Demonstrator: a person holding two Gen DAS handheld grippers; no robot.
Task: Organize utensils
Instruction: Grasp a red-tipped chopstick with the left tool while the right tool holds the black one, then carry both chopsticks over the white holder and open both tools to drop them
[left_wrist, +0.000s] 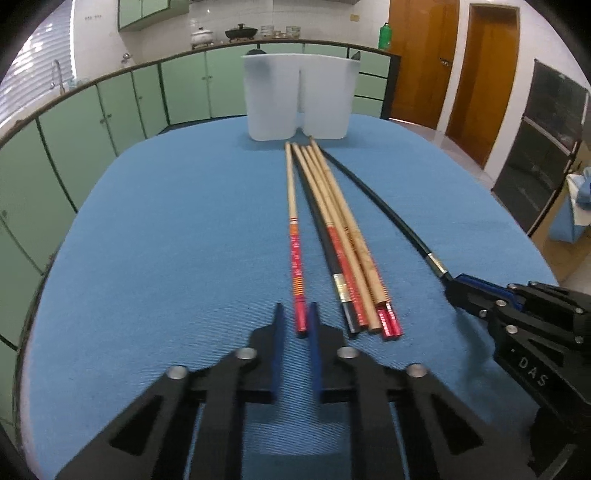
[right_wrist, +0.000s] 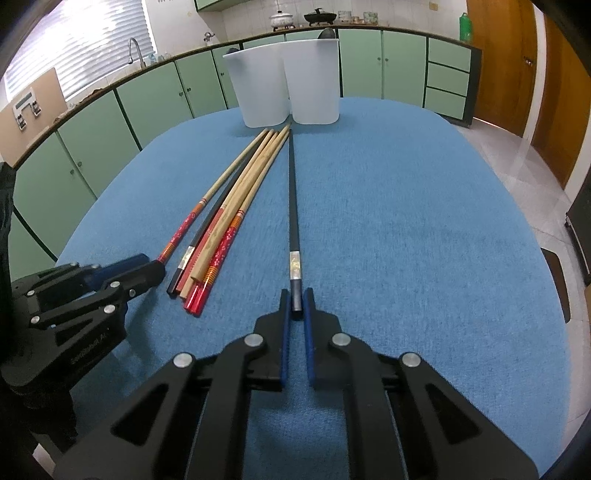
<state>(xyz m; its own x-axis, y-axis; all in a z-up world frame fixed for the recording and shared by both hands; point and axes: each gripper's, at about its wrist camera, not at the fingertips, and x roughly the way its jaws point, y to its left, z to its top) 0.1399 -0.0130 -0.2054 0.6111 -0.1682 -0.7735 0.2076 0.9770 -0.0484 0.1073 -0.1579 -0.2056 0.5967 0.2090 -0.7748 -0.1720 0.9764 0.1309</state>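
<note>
Both grippers pinch chopstick butts at the near edge: the left gripper (left_wrist: 295, 314) on a red-patterned chopstick (left_wrist: 293, 221), the right gripper (right_wrist: 295, 301) on a black chopstick (right_wrist: 293, 206). Gripped so far back (tips near the white holder (left_wrist: 301, 96)), either could pivot or slip when lifted.

Blue cloth worktop (left_wrist: 166, 240), white holder (left_wrist: 301, 96), tan chopstick with red flowery end and orange stripes (left_wrist: 295, 236) in the left claw (left_wrist: 295, 317), black chopstick with shiny silver band (right_wrist: 294, 229) in the right claw (right_wrist: 295, 301), black claws with blue pads (right_wrist: 283, 339), green cupboards (left_wrist: 92, 122) beyond
</note>
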